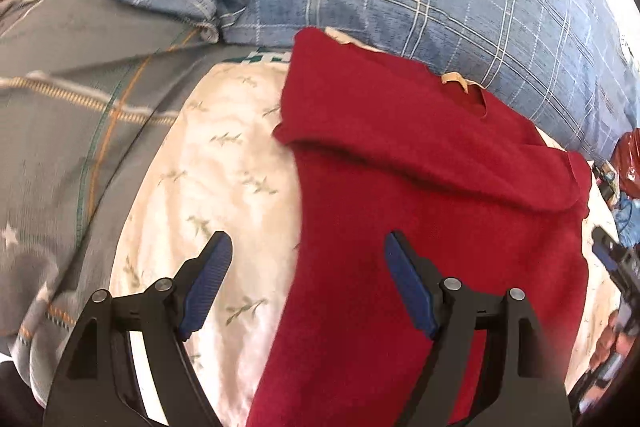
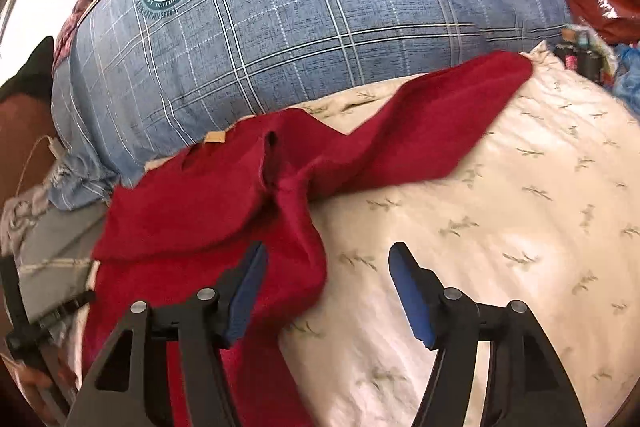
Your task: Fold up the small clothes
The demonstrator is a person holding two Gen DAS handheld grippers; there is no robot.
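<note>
A small red sweater (image 1: 420,187) lies flat on the white leaf-print sheet (image 1: 224,167), its tan neck label (image 1: 454,79) toward the pillow. One sleeve is folded across the chest. In the right wrist view the sweater (image 2: 224,195) has its other sleeve (image 2: 440,115) stretched out to the right. My left gripper (image 1: 308,243) hovers open over the sweater's left edge, one finger above the sheet, the other above red cloth. My right gripper (image 2: 329,251) is open too, straddling the sweater's right side edge, and nothing is pinched.
A big blue plaid pillow (image 2: 300,7) lies just behind the sweater. A grey plaid blanket (image 1: 80,107) covers the left side. A red plastic bag (image 2: 596,3) and small clutter sit at the far right. The right gripper shows at the edge of the left wrist view (image 1: 616,263).
</note>
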